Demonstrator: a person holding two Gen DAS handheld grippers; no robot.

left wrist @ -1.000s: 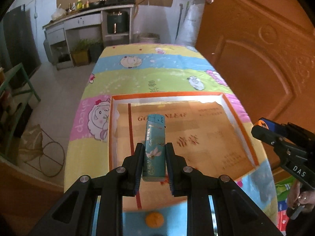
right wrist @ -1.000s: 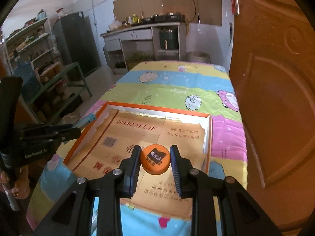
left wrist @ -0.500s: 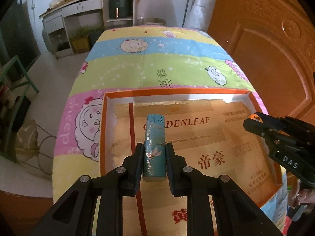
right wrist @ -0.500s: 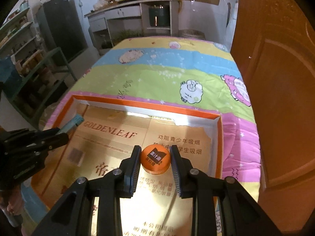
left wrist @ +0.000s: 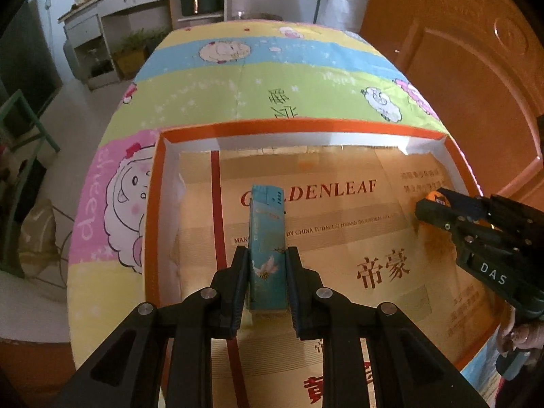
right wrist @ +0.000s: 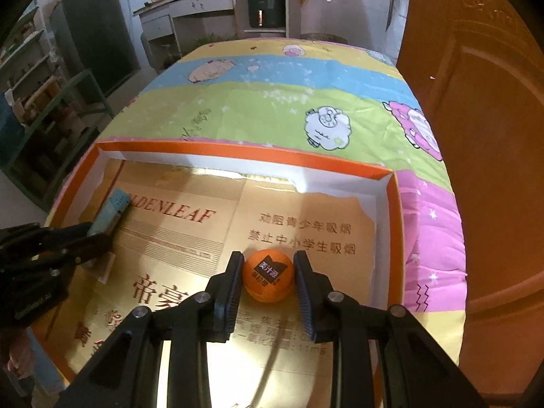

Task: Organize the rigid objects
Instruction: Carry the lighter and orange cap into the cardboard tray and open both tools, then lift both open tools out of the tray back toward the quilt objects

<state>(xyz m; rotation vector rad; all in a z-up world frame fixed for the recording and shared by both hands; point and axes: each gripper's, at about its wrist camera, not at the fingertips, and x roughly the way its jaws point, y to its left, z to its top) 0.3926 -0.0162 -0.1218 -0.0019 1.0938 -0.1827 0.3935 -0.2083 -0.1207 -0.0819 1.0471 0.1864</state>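
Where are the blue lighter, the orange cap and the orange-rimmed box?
blue lighter [left wrist: 266, 238]: left wrist view, its printed side.
orange cap [right wrist: 268, 274]: right wrist view, its labelled top.
orange-rimmed box [right wrist: 238, 150]: right wrist view, far rim.

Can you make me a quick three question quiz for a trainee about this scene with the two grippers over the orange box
1. True or false: the left gripper is clamped on a teal lighter.
2. Which thing sits between the fingers of the right gripper? A) an orange bottle cap B) a green marble C) a white die
3. Fill in: both grippers are over the shallow box with the ____ rim, lined with gold printed card.

Key
1. True; the pads press on its two long sides.
2. A; the cap bears a dark label on top.
3. Orange; the box lies on a cartoon sheep cloth.
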